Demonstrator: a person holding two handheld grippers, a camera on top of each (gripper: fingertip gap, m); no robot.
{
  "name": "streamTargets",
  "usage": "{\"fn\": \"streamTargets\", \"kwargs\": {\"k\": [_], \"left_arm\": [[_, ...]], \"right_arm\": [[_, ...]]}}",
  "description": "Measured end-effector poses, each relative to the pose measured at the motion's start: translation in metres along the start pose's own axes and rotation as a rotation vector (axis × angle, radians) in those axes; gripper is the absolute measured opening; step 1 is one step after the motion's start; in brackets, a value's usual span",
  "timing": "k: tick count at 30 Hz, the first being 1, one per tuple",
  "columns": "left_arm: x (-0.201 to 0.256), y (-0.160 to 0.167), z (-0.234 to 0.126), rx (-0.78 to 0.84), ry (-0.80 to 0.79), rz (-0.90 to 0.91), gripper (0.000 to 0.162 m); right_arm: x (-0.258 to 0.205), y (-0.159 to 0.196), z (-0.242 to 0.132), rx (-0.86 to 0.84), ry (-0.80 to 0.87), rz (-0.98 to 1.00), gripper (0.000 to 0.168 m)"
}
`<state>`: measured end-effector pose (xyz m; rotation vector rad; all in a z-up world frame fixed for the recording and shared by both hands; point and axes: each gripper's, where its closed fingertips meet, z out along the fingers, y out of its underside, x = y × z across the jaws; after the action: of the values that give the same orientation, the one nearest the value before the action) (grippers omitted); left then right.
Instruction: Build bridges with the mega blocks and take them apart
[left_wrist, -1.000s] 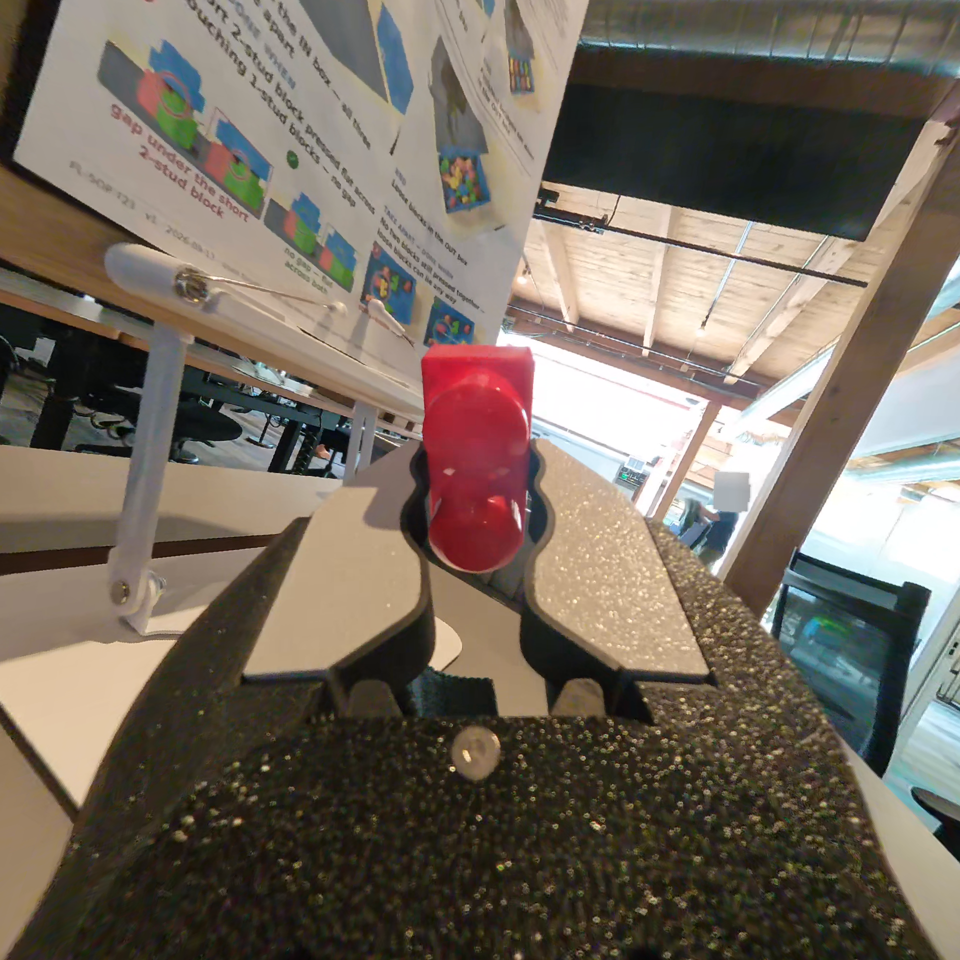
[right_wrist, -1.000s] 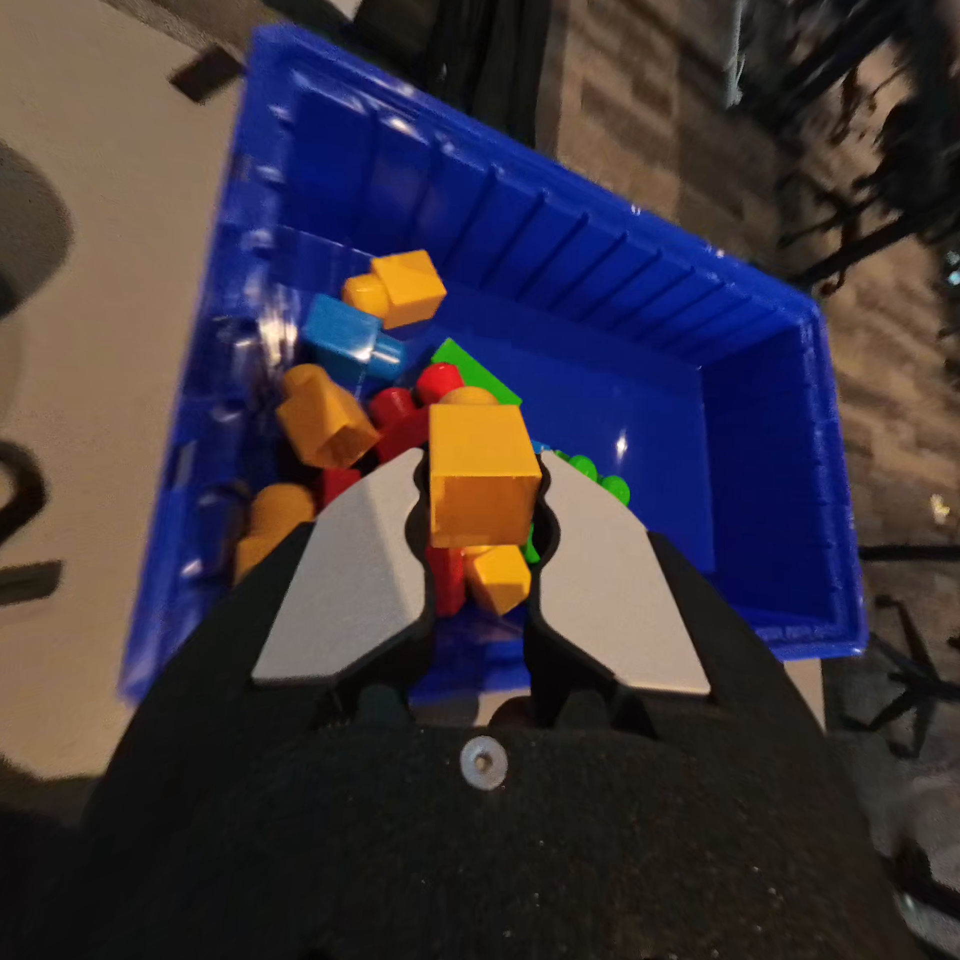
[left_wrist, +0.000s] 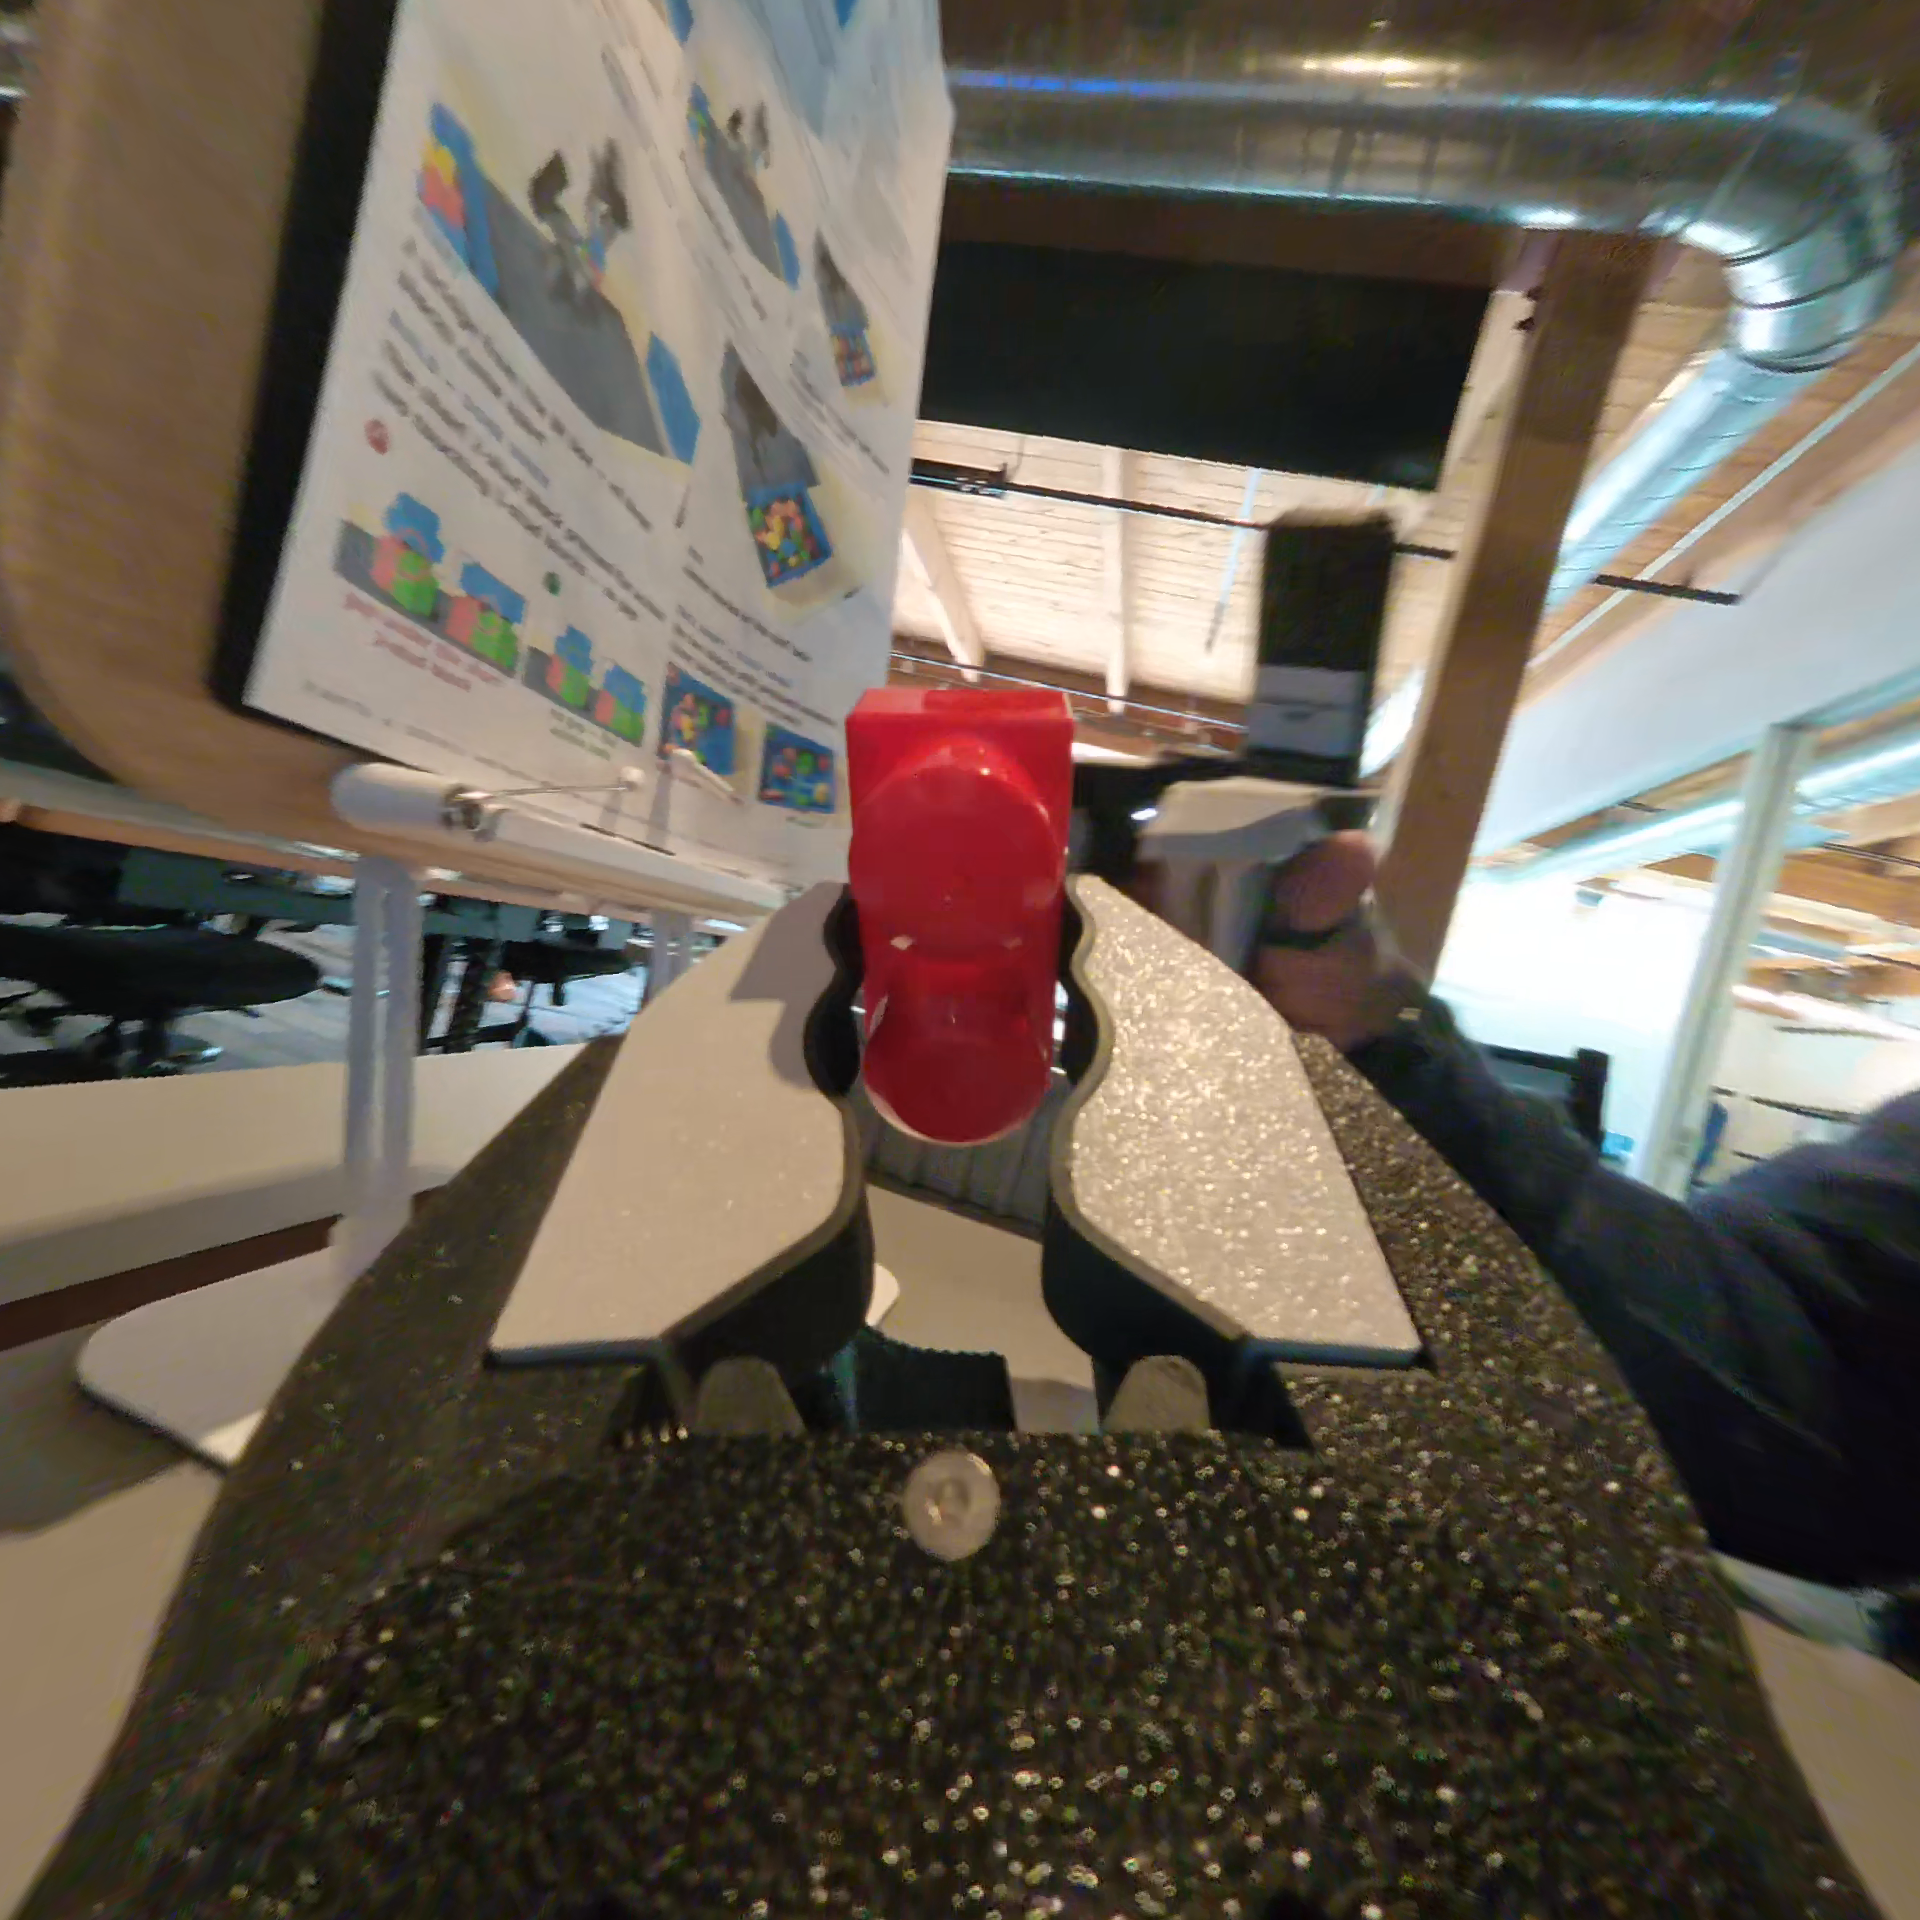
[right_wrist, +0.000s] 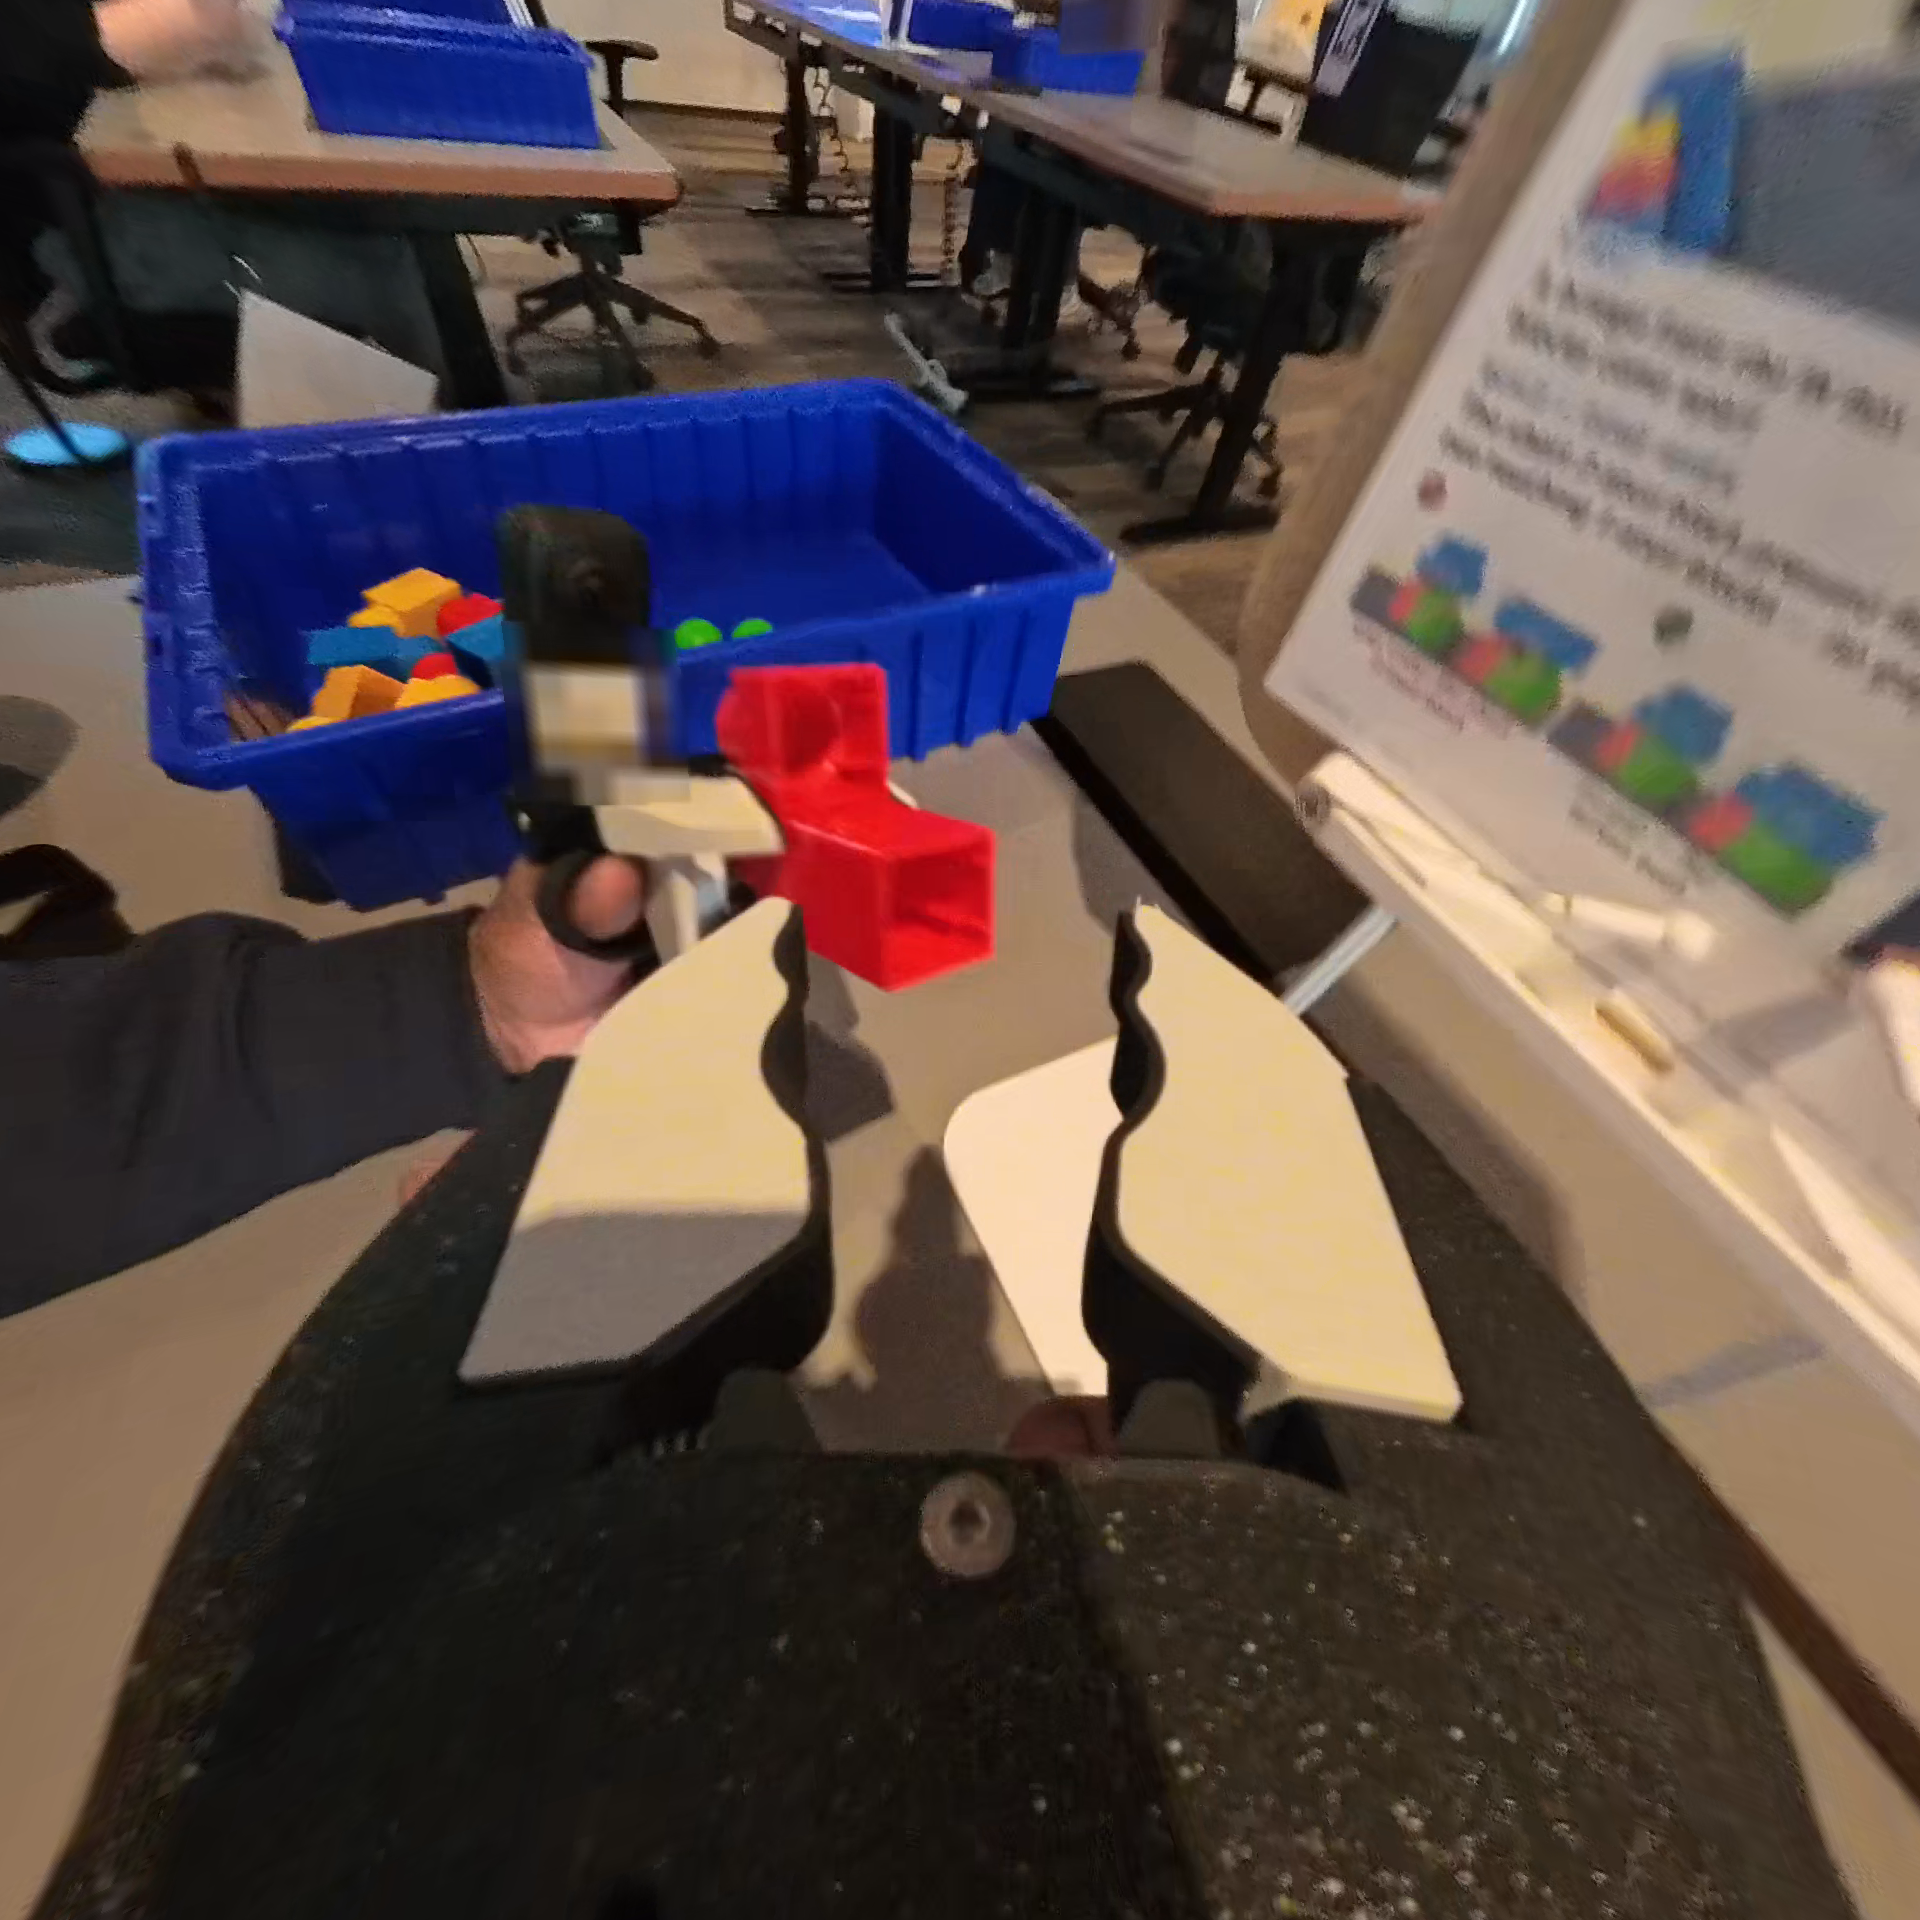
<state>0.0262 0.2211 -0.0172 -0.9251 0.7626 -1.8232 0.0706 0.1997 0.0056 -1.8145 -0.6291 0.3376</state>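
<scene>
While the left gripper (left_wrist: 956, 956) clamps a red two-stud block (right_wrist: 862, 831) aloft near the blue bin (right_wrist: 935, 665), presumably for handover, the right gripper's (right_wrist: 956, 966) fingers gape empty.

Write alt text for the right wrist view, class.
The open, empty right gripper faces a red block held up by the left gripper. Behind sits a blue bin of mixed blocks; an instruction sheet stands right.

A blurred instruction sheet (right_wrist: 1662, 540) leans on a white stand (left_wrist: 374, 997); beyond, desks (right_wrist: 374, 166), perhaps chairs.
</scene>
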Motion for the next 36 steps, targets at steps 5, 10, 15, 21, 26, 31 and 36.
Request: {"fn": "streamTargets", "kwargs": {"k": [5, 10, 15, 21, 26, 31, 36], "left_arm": [[0.016, 0.014, 0.007, -0.072, 0.101, -0.004, 0.035], [0.027, 0.031, 0.014, -0.15, 0.169, -0.033, 0.035], [0.03, 0.035, 0.013, -0.174, 0.197, -0.09, 0.035], [0.034, 0.037, 0.013, -0.192, 0.237, -0.175, 0.036], [0.034, 0.033, 0.013, -0.156, 0.257, -0.24, 0.035], [0.024, 0.014, 0.003, -0.041, 0.228, -0.248, 0.035], [0.0, 0.02, 0.01, -0.046, 0.048, -0.191, 0.035]], "right_arm": [[-0.006, 0.029, 0.002, -0.045, -0.221, 0.101, 0.073], [-0.023, 0.046, 0.012, -0.114, -0.302, 0.03, 0.065], [-0.039, 0.045, 0.014, -0.105, -0.358, -0.077, 0.039], [-0.04, 0.044, 0.009, -0.086, -0.322, -0.268, 0.038], [-0.038, 0.039, 0.003, -0.04, -0.249, -0.465, 0.037], [-0.026, 0.026, -0.013, 0.018, -0.181, -0.516, 0.036], [-0.056, -0.01, -0.019, 0.115, -0.199, -0.523, 0.037]]}}
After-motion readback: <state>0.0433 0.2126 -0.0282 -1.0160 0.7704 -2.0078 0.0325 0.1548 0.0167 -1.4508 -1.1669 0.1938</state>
